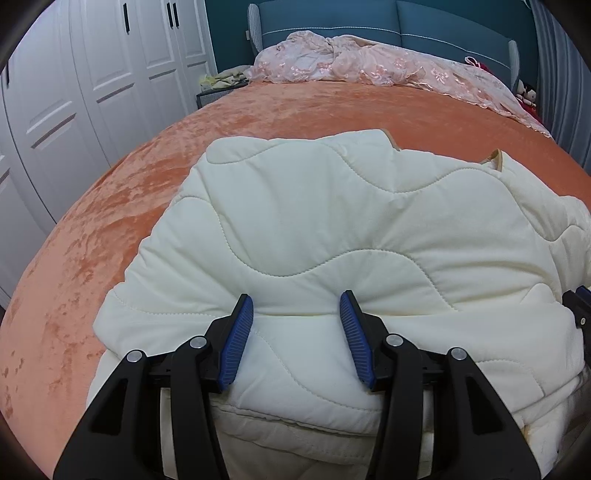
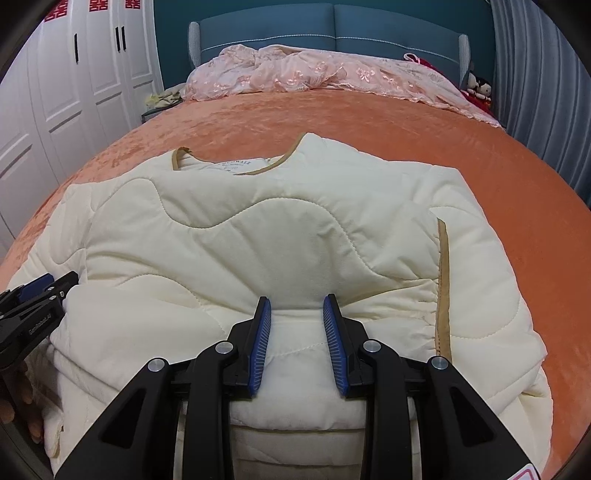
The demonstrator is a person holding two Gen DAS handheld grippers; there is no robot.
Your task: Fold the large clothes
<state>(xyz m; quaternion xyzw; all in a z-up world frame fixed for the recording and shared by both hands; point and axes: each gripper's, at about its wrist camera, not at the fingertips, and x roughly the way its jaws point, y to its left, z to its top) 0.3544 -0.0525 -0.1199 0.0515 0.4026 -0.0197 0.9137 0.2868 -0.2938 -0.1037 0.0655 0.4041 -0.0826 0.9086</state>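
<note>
Garment: cream quilted jacket (image 1: 332, 236) lies spread on the orange bedspread (image 1: 110, 206), collar end toward the headboard, near hem doubled up toward me.
Trim: tan binding (image 2: 443, 280) runs along the front edge on the right side and around the neckline; a label shows inside the collar, print too small to read.
My left gripper (image 1: 296, 334): jaws partway apart with a bunched fold of the jacket's near edge between the blue pads (image 1: 236, 343); fabric puckers at both pads, so I read this as a clamp on the jacket.
My right gripper (image 2: 297, 330): jaws narrower, likewise clamped on a raised fold of the same edge, creases radiating from the pad tips.
Relative position: both grips sit on the near edge, left one toward the jacket's left side, right one nearer the tan-bound front; the left gripper's black body shows at the left margin of the right view.
Hand: fingers of my left hand (image 2: 22, 402) visible under that gripper, at the jacket's edge.
Surroundings: pink lace quilt (image 2: 314, 74) heaped by the blue headboard (image 2: 332, 26); white wardrobe doors (image 1: 74, 74) to the left.
</note>
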